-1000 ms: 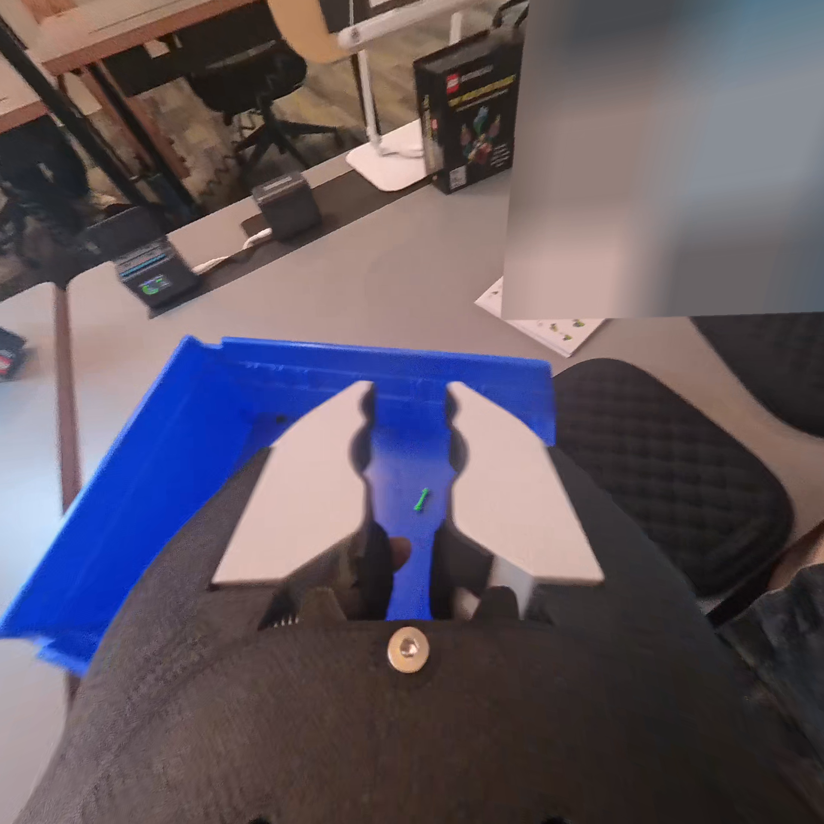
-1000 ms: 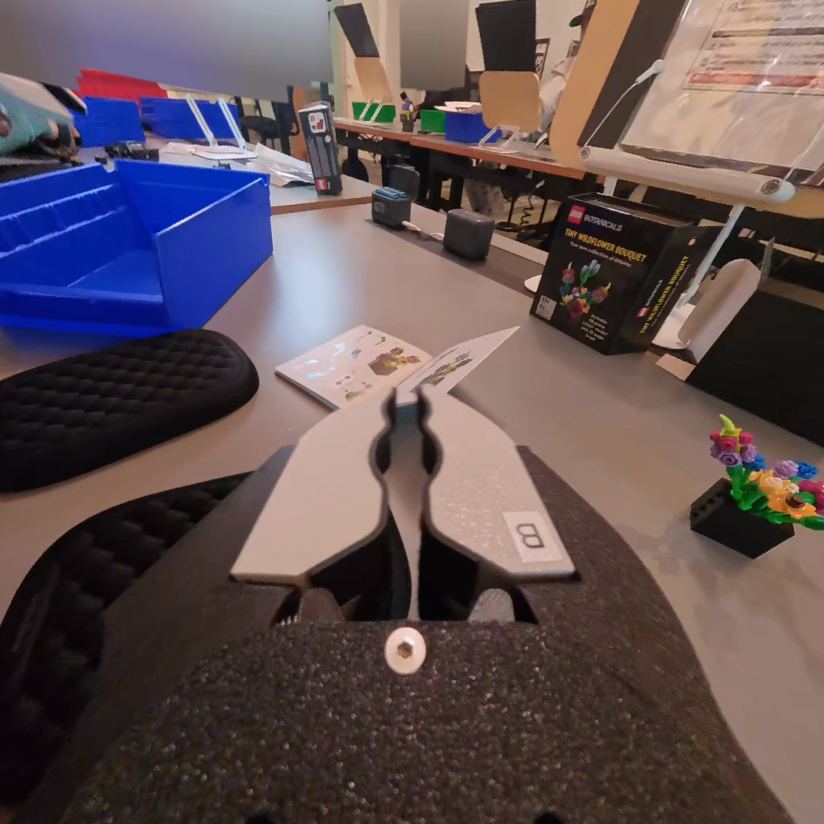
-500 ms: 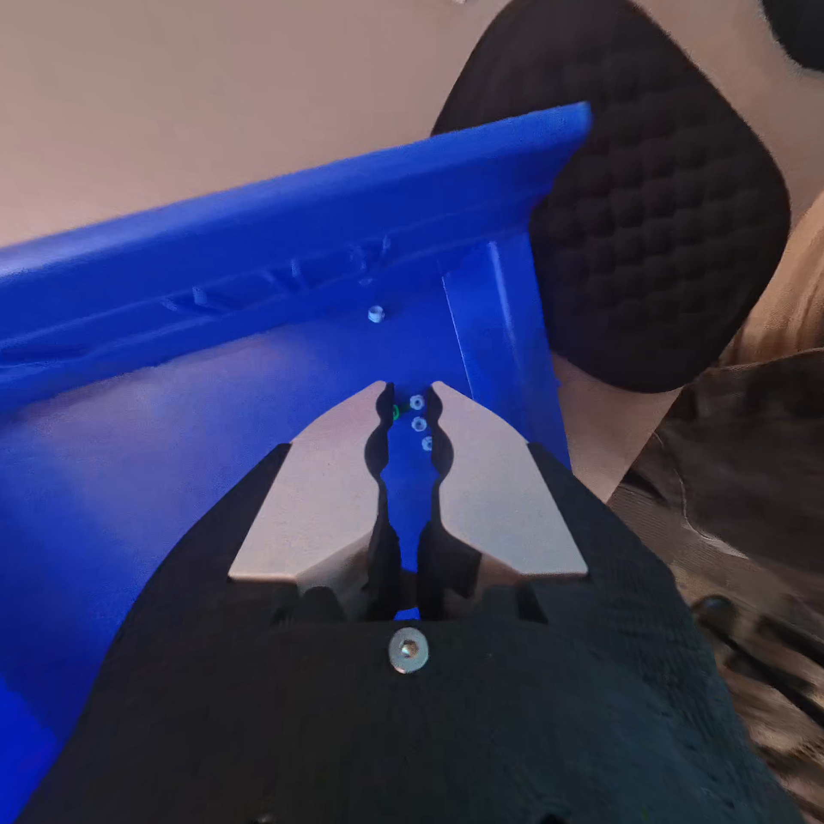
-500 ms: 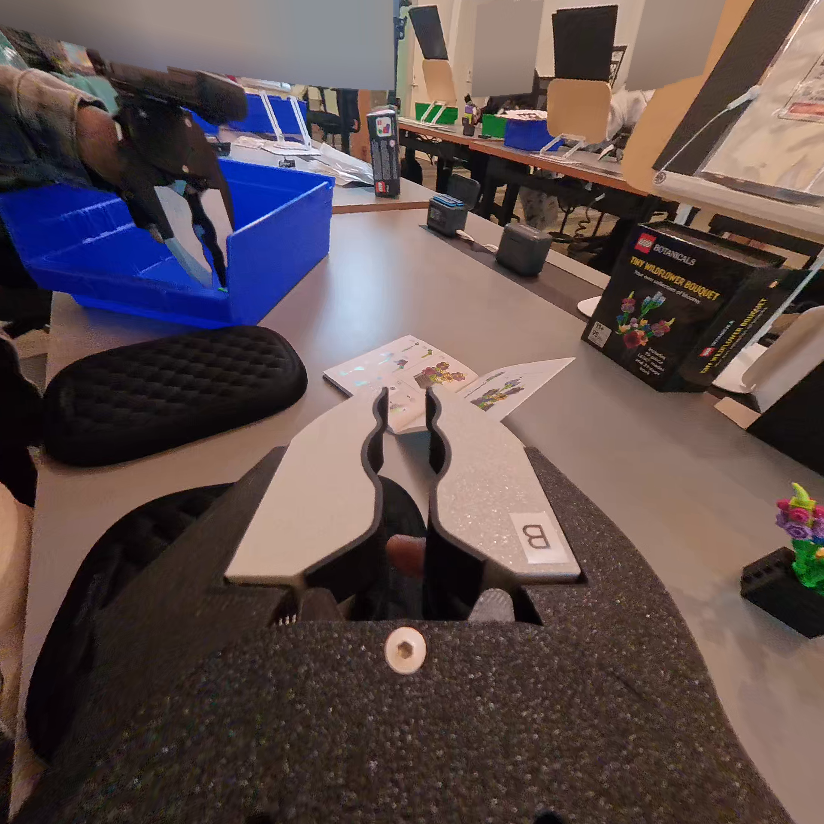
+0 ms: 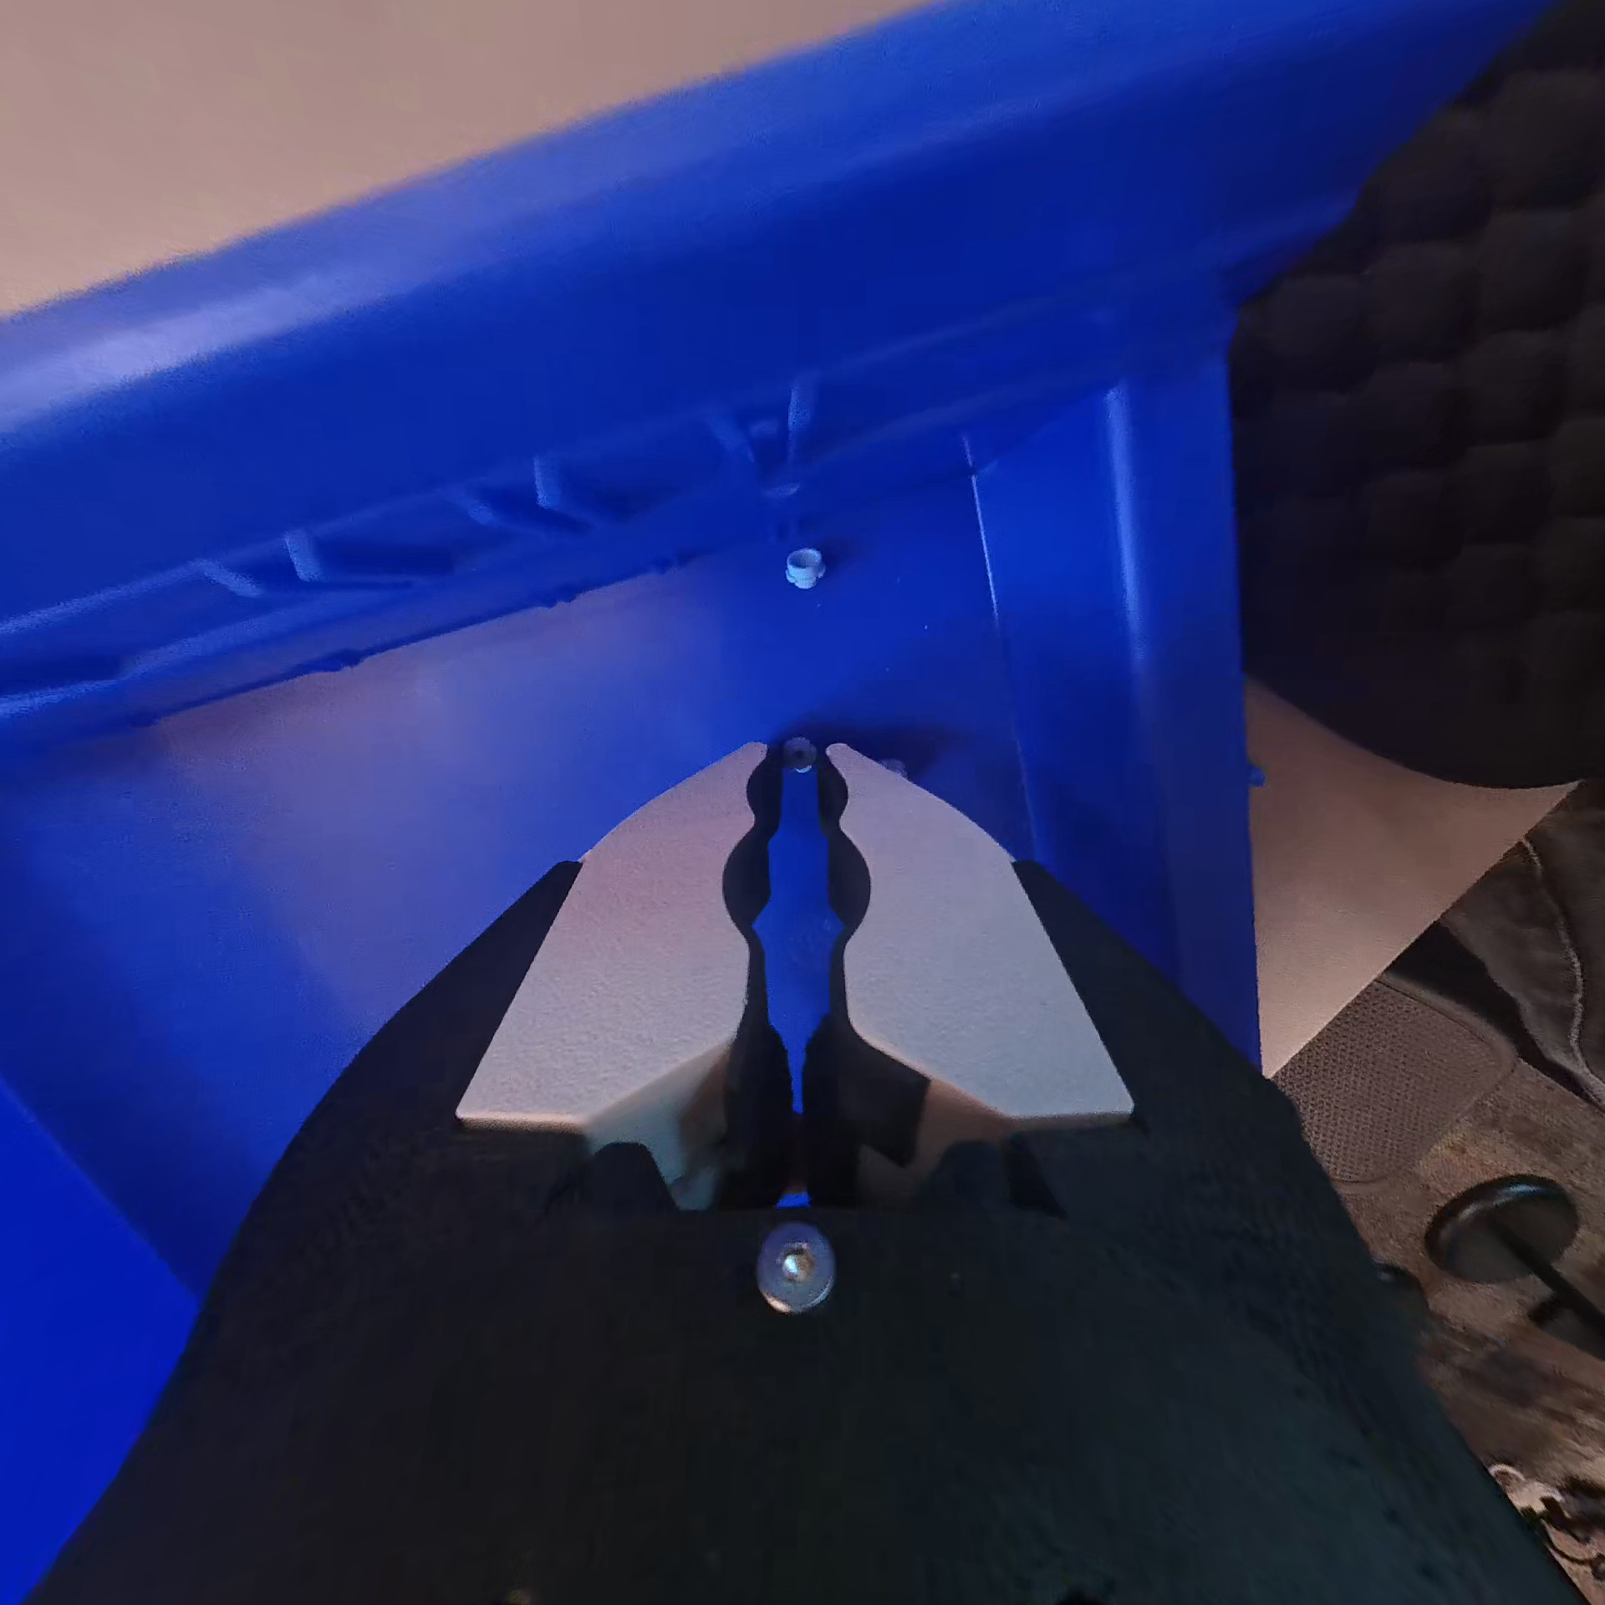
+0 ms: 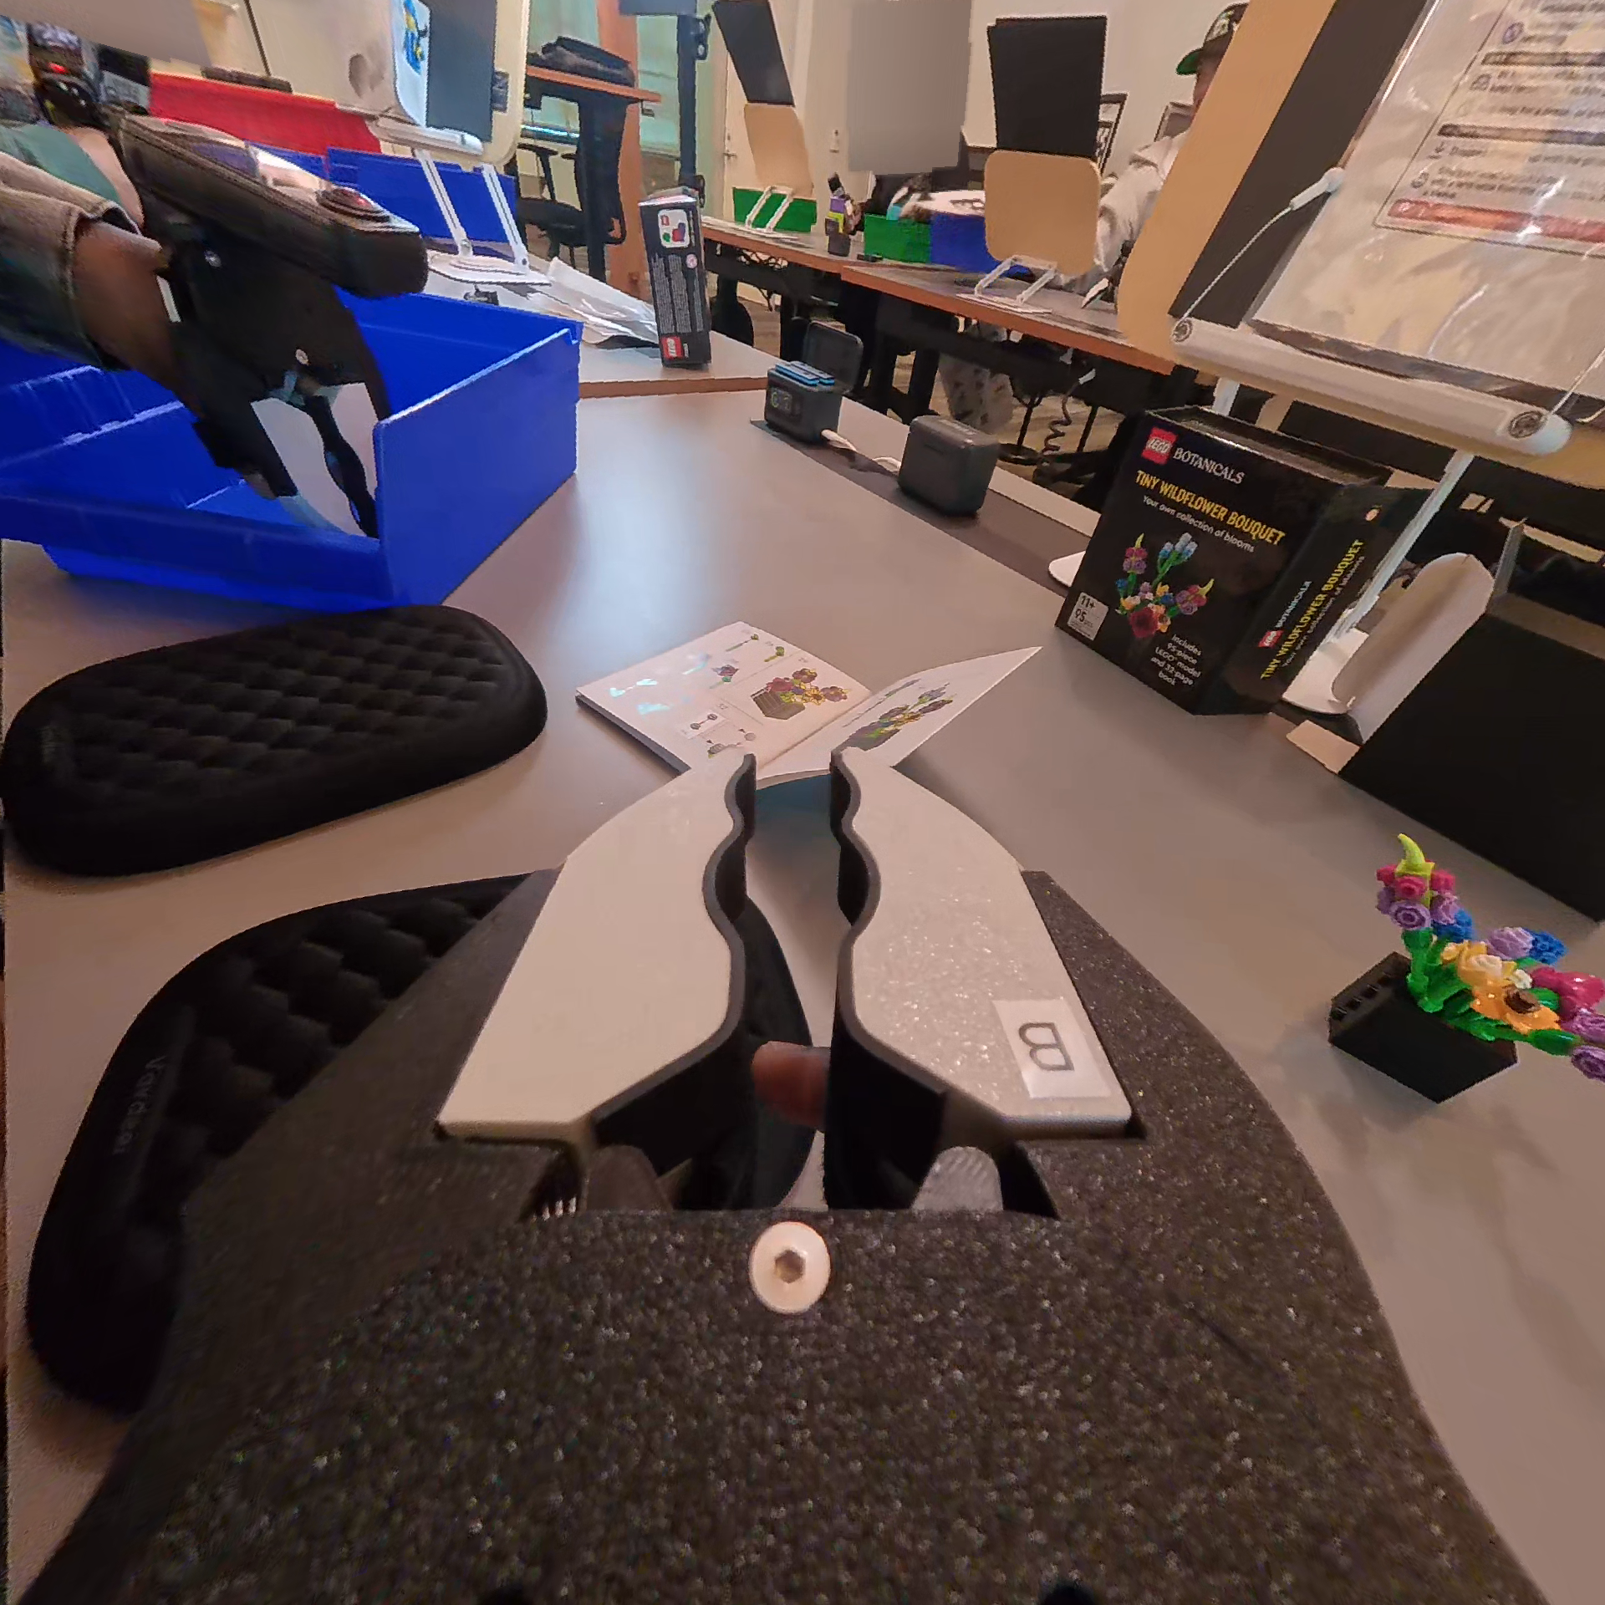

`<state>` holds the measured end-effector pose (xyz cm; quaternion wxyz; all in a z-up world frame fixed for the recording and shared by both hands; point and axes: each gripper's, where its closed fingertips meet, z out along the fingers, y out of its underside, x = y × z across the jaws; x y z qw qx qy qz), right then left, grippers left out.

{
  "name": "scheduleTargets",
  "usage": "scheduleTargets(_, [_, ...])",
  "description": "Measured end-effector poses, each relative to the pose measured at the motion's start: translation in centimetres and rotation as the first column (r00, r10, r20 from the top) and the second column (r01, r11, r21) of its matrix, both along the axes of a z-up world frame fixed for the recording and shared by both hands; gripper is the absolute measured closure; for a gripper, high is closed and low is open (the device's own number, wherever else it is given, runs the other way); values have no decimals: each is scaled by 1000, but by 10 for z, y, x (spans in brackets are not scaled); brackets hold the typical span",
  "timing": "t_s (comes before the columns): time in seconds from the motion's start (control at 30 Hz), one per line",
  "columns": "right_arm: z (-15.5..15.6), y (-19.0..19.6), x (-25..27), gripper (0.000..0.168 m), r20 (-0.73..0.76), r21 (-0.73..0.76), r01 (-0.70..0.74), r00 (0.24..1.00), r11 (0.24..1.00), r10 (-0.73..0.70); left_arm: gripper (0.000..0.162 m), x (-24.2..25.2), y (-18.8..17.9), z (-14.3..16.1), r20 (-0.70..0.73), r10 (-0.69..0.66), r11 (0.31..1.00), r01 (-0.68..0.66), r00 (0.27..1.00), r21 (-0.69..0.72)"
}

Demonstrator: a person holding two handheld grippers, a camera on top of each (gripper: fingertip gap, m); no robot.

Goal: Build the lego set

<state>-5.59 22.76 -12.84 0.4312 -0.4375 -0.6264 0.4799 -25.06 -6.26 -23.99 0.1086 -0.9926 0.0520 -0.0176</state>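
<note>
My left gripper is down inside the blue bin, near its right corner. Its jaws are closed to a narrow gap, with a small pale round Lego piece pinched between the tips. A second pale round piece lies farther in by the bin wall. In the right wrist view the left gripper reaches into the bin. My right gripper is open and empty above the table. The built flower bouquet on its black base stands to the right.
An open instruction booklet lies ahead of the right gripper. The black Lego box stands behind it. Two black quilted pads lie at the left. One pad borders the bin. A document stand rises at the back right. One gripper's finger ends stand about 35 centimetres off the other's. Measured from the fingertips, the built flower bouquet is 20 centimetres or so from the right gripper and 50 centimetres from the left.
My left gripper has dropped into the bin's corner and closed around a small round piece. My right gripper has opened from nearly shut.
</note>
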Motion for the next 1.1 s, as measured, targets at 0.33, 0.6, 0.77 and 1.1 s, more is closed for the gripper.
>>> scheduleTargets(0.33, [38, -92, -39, 149, -133, 26, -330, 935, 944, 330, 154, 34, 57, 153, 604, 64, 589, -519, 794, 619])
scheduleTargets(0.6, [81, -189, -67, 148, -200, 239, -584, 752, 775, 628, 154, 118, 85, 175, 722, -204, 671, -443, 661, 594])
scheduleTargets(0.77, [65, -189, -58, 148, -143, 348, -561, 760, 751, 634, 154, 134, 101, 154, 612, -197, 753, -281, 766, 595])
scheduleTargets(1.1, [35, -51, 11, 152, -91, 173, -278, 951, 945, 296, 154, 145, 164, 29, -21, -287, 935, 284, 958, 213])
